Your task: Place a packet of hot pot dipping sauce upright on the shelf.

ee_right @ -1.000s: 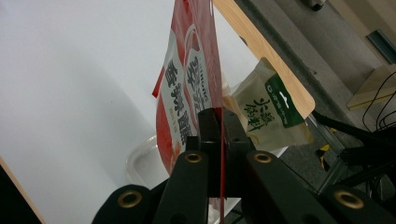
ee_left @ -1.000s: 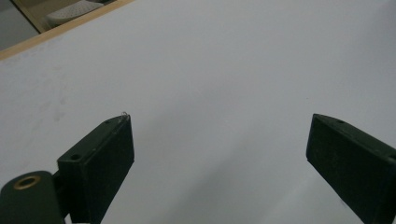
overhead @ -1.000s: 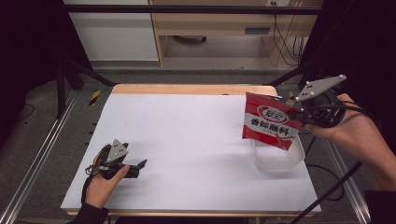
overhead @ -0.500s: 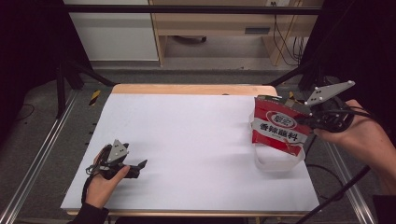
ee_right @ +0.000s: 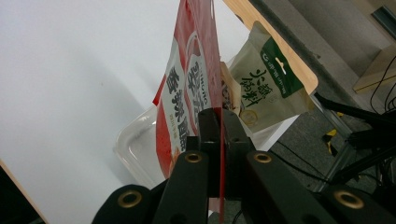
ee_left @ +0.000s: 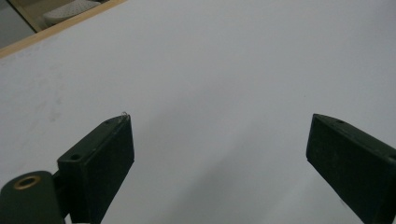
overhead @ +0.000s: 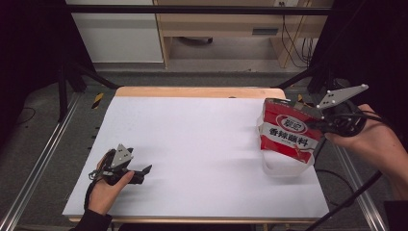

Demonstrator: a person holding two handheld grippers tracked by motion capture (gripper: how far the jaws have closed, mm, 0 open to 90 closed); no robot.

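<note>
Near the person, the left gripper [overhead: 144, 170] rests on the table [overhead: 192, 144] with jaws apart, while the right gripper [ee_right: 219, 128], clamped on the red packet [overhead: 288, 134], holds it over the clear tray [overhead: 284, 168], likely to lower next.

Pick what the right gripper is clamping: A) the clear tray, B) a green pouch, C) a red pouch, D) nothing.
C: the right gripper has its jaws shut on the edge of the red pouch, which hangs over the clear tray.
</note>
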